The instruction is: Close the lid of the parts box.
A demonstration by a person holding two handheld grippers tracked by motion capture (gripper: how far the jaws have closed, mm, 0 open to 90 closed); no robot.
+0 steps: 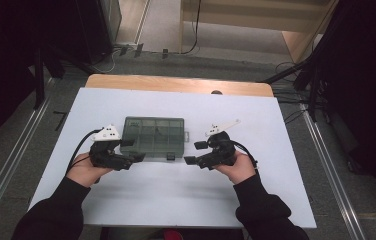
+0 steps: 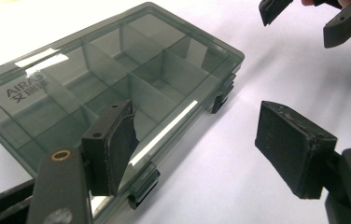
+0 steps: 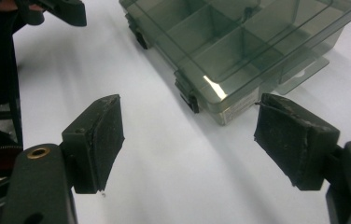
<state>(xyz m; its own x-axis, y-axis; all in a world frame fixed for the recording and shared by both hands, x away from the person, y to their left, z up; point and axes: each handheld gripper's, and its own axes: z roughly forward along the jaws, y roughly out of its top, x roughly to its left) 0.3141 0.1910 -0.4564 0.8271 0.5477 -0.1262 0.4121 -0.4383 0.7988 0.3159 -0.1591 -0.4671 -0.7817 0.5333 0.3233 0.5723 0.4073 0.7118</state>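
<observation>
A smoky grey see-through compartment box [image 1: 154, 137] lies flat on the white table top [image 1: 176, 200], its lid down and its latches [image 2: 142, 189] facing me. My left gripper [image 1: 132, 150] stands open at the box's front left corner. In the left gripper view the box [image 2: 108, 88] runs behind my left gripper [image 2: 197, 149], one pad [image 2: 117, 144] in front of the lid's edge and neither pad pressing on it. My right gripper [image 1: 195, 153] stands open just off the box's front right corner. In the right gripper view, bare table lies between the pads of my right gripper [image 3: 187, 135], short of the box [image 3: 243, 42].
The white top sits on a wooden table [image 1: 176, 82] whose far edge shows behind it. Metal rails [image 1: 6, 165] run along both sides on the floor, with cables [image 1: 286, 67] and dark curtains beyond. Wide white surface lies in front of the box.
</observation>
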